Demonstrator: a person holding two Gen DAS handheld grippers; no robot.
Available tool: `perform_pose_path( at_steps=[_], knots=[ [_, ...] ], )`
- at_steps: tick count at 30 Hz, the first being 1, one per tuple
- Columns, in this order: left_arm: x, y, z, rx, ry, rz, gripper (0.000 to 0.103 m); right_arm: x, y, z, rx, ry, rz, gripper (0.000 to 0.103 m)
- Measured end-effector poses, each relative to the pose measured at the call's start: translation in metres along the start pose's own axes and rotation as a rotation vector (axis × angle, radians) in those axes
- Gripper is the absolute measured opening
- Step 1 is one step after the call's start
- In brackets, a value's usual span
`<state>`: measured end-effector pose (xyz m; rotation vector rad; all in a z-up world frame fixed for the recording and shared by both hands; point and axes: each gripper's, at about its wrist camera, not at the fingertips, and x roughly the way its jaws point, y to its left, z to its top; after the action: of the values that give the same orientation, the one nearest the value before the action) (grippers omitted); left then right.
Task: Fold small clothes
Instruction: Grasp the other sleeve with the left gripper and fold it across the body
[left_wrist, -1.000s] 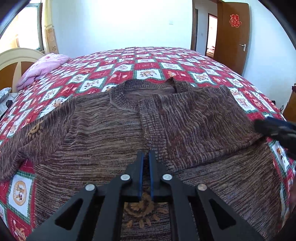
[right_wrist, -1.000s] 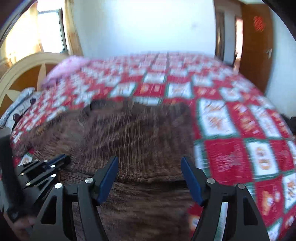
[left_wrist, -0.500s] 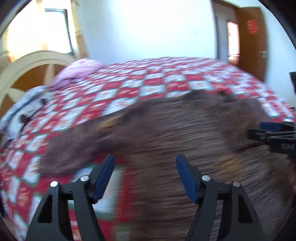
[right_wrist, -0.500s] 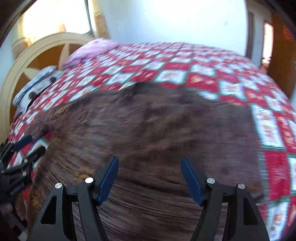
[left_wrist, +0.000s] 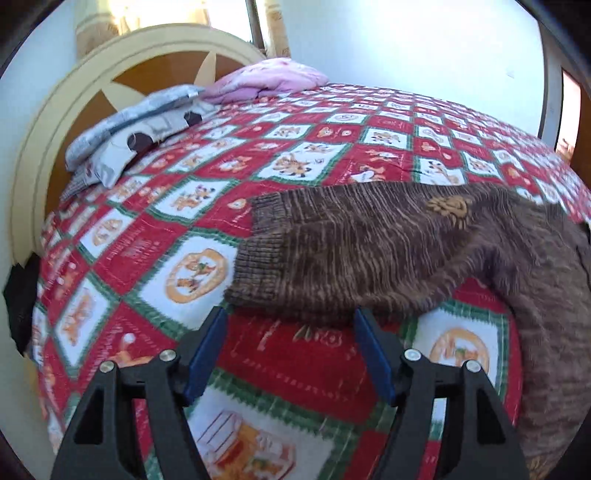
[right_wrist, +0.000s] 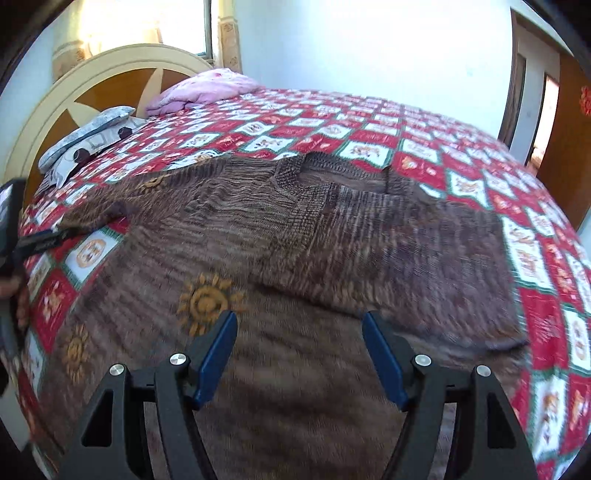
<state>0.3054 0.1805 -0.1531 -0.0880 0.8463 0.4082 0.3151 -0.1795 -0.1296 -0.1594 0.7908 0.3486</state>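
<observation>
A brown knitted sweater (right_wrist: 295, 251) with orange sun motifs lies flat on the red patterned bedspread (right_wrist: 424, 147). Its right sleeve is folded across the chest. Its left sleeve (left_wrist: 351, 251) lies stretched out to the left, with the ribbed cuff (left_wrist: 255, 254) at its end. My left gripper (left_wrist: 291, 328) is open and empty, just in front of the sleeve's near edge by the cuff. It shows at the left edge of the right wrist view (right_wrist: 40, 240). My right gripper (right_wrist: 299, 328) is open and empty above the sweater's lower body.
A cream and wood headboard (left_wrist: 122, 70) stands at the left. Grey patterned pillows (left_wrist: 129, 129) and a pink quilt (left_wrist: 269, 79) lie beside it. White walls stand behind, and a wooden door (right_wrist: 569, 129) is at the right.
My left gripper has opened and swung left from the sweater's middle to the outstretched left sleeve. My right gripper has moved left from the sweater's right edge to over its lower body.
</observation>
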Motion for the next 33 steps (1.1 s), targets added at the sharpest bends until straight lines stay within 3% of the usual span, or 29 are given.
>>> perform_pose_path(
  at_steps=[9,16,18,25,26,29,33],
  knots=[
    [0.001,0.023,0.010,-0.257,0.060,-0.188,0.072,-0.015,0.011,-0.023,-0.050,-0.080,-0.015,0.072],
    [-0.015,0.052,-0.007,-0.498,0.110,-0.330,0.067,-0.014,0.020,-0.028,-0.074,-0.085,-0.009,0.072],
    [-0.009,0.052,-0.009,-0.540,0.132,-0.366,0.059,-0.017,0.022,-0.029,-0.083,-0.097,-0.012,0.072],
    [0.020,0.046,0.012,-0.542,0.096,-0.310,0.047,-0.023,0.026,-0.030,-0.090,-0.133,-0.010,0.072],
    [0.024,0.048,0.013,-0.546,0.097,-0.303,0.041,-0.023,0.026,-0.031,-0.090,-0.133,-0.010,0.072],
    [0.031,0.053,0.019,-0.534,0.097,-0.266,0.008,-0.023,0.025,-0.031,-0.084,-0.138,-0.012,0.072],
    [0.027,0.054,0.024,-0.511,0.081,-0.279,0.007,-0.020,0.020,-0.031,-0.065,-0.132,-0.015,0.072]
  ],
)
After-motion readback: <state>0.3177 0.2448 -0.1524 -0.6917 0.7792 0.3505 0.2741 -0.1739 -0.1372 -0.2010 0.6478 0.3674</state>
